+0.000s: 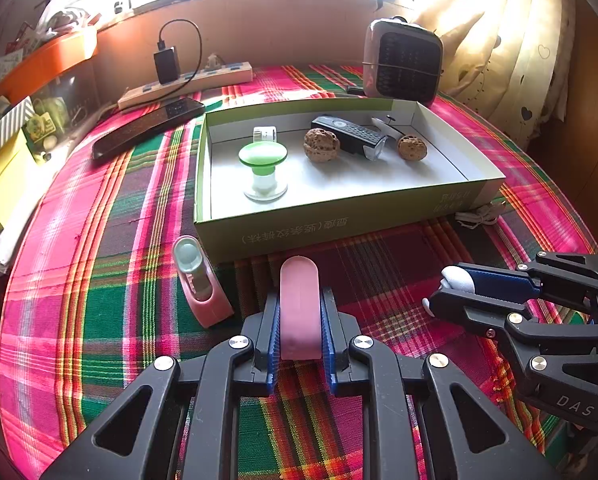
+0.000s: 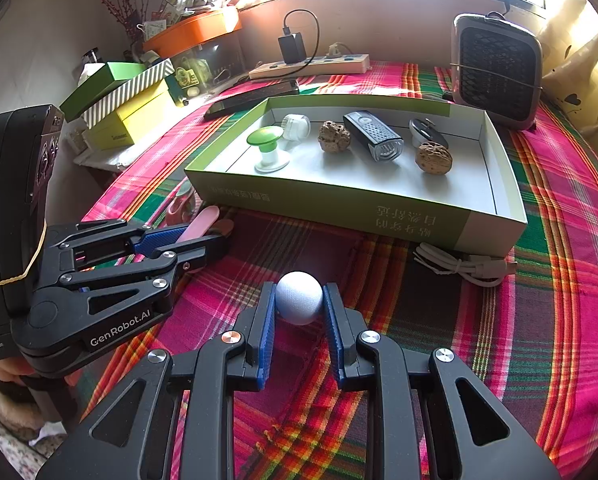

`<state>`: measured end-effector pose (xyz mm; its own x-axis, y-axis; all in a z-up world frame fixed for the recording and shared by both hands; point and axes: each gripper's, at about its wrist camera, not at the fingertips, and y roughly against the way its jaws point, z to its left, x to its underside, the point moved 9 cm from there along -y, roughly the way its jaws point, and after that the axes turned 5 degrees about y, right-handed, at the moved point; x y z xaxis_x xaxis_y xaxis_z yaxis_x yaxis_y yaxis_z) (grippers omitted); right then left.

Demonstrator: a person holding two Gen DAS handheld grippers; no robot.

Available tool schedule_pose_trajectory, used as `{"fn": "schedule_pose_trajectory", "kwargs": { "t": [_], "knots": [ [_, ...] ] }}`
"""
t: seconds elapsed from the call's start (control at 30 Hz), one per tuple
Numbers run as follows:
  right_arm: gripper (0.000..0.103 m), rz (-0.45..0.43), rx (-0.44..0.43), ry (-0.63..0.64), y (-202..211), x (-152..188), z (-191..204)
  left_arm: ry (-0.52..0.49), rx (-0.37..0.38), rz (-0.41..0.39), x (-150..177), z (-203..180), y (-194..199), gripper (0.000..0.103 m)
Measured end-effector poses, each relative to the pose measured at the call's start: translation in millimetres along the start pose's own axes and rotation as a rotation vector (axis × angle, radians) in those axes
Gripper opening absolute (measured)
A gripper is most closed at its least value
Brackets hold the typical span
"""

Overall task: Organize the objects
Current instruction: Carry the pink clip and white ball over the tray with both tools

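Note:
My left gripper (image 1: 300,300) is shut on a flat pink bar (image 1: 300,320) just above the plaid cloth, in front of the shallow green box (image 1: 339,220). My right gripper (image 2: 299,294) is shut on a small white ball (image 2: 299,300), also in front of that box (image 2: 339,204). Each gripper shows in the other's view: the right one (image 1: 445,292) with the ball (image 1: 457,279), the left one (image 2: 209,236) with the bar (image 2: 203,219). Inside the box lie a green-capped piece (image 1: 263,156), two walnuts (image 1: 321,145), a black lamp (image 1: 351,136) and a small white jar (image 1: 265,134).
A pink and mint gadget (image 1: 201,284) lies left of my left gripper. A coiled white cable (image 2: 463,266) rests by the box's near right corner. Behind the box are a heater (image 1: 405,62), a power strip (image 1: 187,84) and a dark handset (image 1: 147,128). Stacked boxes (image 2: 127,108) stand far left.

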<state>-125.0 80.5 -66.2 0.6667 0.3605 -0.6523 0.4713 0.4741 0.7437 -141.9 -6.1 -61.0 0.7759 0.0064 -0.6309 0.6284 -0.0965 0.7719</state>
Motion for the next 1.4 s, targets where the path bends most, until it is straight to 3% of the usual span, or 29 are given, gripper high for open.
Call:
{"fn": "schedule_pose_trajectory", "kwargs": {
  "t": [0.63, 1.0, 1.4],
  "knots": [
    [0.024, -0.029, -0.008, -0.058, 13.5, -5.2, -13.7, 0.019, 0.04, -0.012, -8.7, -1.1, 10.0, 0.016],
    [0.024, -0.115, 0.002, -0.115, 44.0, -38.8, -41.9, 0.026, 0.091, -0.041, -33.8, -6.4, 24.4, 0.016],
    [0.024, -0.132, 0.052, -0.124, 43.2, -70.4, -70.1, 0.018, 0.102, -0.053, -56.5, -11.7, 21.5, 0.016]
  ]
}}
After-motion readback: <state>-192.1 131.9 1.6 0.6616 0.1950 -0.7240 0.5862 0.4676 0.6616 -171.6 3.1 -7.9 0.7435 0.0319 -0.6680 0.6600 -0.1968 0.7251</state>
